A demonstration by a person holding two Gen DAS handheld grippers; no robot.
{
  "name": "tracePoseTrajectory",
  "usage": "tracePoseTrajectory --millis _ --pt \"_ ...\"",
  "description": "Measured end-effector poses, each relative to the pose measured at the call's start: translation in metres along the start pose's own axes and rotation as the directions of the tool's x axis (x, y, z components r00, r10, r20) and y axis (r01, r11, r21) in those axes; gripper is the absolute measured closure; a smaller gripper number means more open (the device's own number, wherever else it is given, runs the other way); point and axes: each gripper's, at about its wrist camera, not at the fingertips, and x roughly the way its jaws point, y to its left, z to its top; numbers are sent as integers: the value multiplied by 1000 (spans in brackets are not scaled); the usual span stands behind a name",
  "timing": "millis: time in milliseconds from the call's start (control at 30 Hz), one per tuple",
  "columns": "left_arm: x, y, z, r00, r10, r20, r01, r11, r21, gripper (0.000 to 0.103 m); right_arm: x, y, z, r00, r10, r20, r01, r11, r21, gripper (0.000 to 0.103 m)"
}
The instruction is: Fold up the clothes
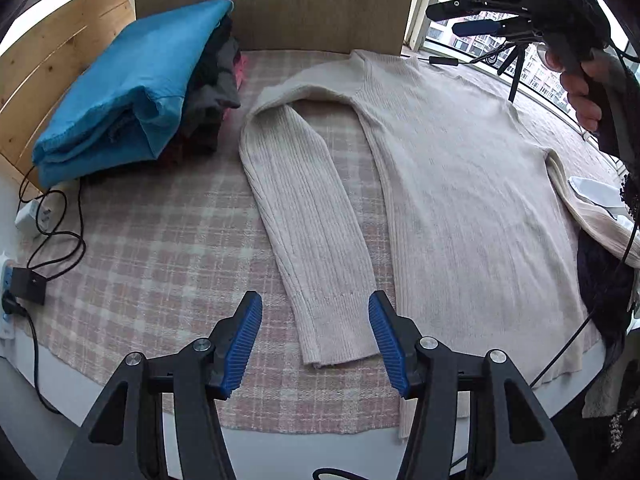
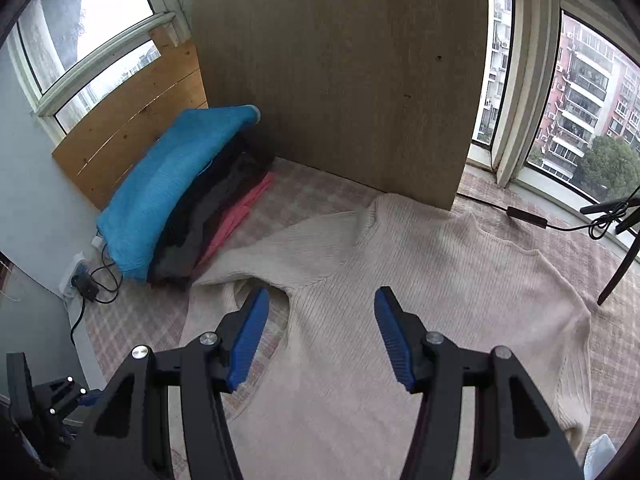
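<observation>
A cream ribbed sweater [image 1: 452,184] lies flat on a pink plaid cloth [image 1: 160,264], neck toward the wooden board. Its left sleeve [image 1: 312,236] lies straight down beside the body, cuff near the table's front edge. My left gripper [image 1: 315,340] is open and empty, hovering just above that cuff. My right gripper [image 2: 318,336] is open and empty, above the sweater's body [image 2: 420,280] near the left armpit. The right gripper also shows in the left wrist view [image 1: 480,16], held high at the top right. The right sleeve [image 2: 572,360] lies along the sweater's right side.
A stack of folded clothes with a blue garment on top [image 1: 128,92] leans at the back left. A wooden board [image 2: 340,72] stands behind the sweater. Cables and a power strip [image 1: 28,280] lie at the left edge. A cable and tripod legs [image 2: 616,216] are at the right by the windows.
</observation>
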Motion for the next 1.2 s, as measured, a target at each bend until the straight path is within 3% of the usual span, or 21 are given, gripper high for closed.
tracePoseTrajectory --millis 33,167,267,433,467,533,600,733,800,833,867,900,967,1067,1133,1167,1200 --pt "11 1 -1 1000 -11 -17 11 1000 -23 50 11 2 2 1000 5 -17 -5 1000 6 49" --pt "34 17 -2 998 55 -42 -59 994 -96 50 55 13 7 995 38 -89 -37 999 14 49" --pt "43 29 -6 998 -24 -52 15 985 -173 51 89 28 -1 978 112 -177 -108 994 32 49" --pt "52 5 -6 998 9 -57 -14 996 -86 53 138 50 -12 951 153 -269 -138 988 71 49" --pt "52 0 -6 999 19 -49 -23 997 -74 59 145 51 -12 947 163 -277 -144 986 89 49" --pt "51 -6 -6 999 35 -30 -36 998 -53 83 155 49 -10 940 197 -279 -160 976 149 49" --pt "50 -7 -6 999 16 -28 -18 998 -53 95 162 44 -6 938 226 -265 -174 963 207 49" --pt "41 -8 -5 999 28 -19 -28 999 -28 96 169 29 0 933 277 -230 -188 919 347 49" --pt "29 -6 -3 999 45 -1 -45 999 -16 96 174 31 4 940 248 -233 -161 927 338 49" --pt "23 -5 -2 998 57 9 -57 998 -10 96 176 34 4 941 240 -239 -157 934 321 60" --pt "14 -3 0 996 82 24 -82 997 6 96 178 37 5 941 232 -246 -152 940 304 88" --pt "4 0 2 993 113 37 -114 993 23 96 179 40 5 941 227 -250 -151 945 290 98" --pt "-21 14 9 979 189 75 -194 979 65 96 170 41 5 939 247 -240 -174 942 287 98" --pt "-66 24 7 934 321 155 -343 929 140 96 133 29 4 953 255 -165 -206 942 264 99" --pt "-86 23 1 918 342 198 -379 905 195 94 113 20 0 959 242 -149 -201 949 244 99" --pt "-82 23 -5 938 308 160 -339 912 230 90 112 16 -5 956 232 -182 -187 954 233 98" --pt "-78 23 -10 955 273 118 -295 919 263 78 112 13 -9 949 223 -224 -173 960 222 97"
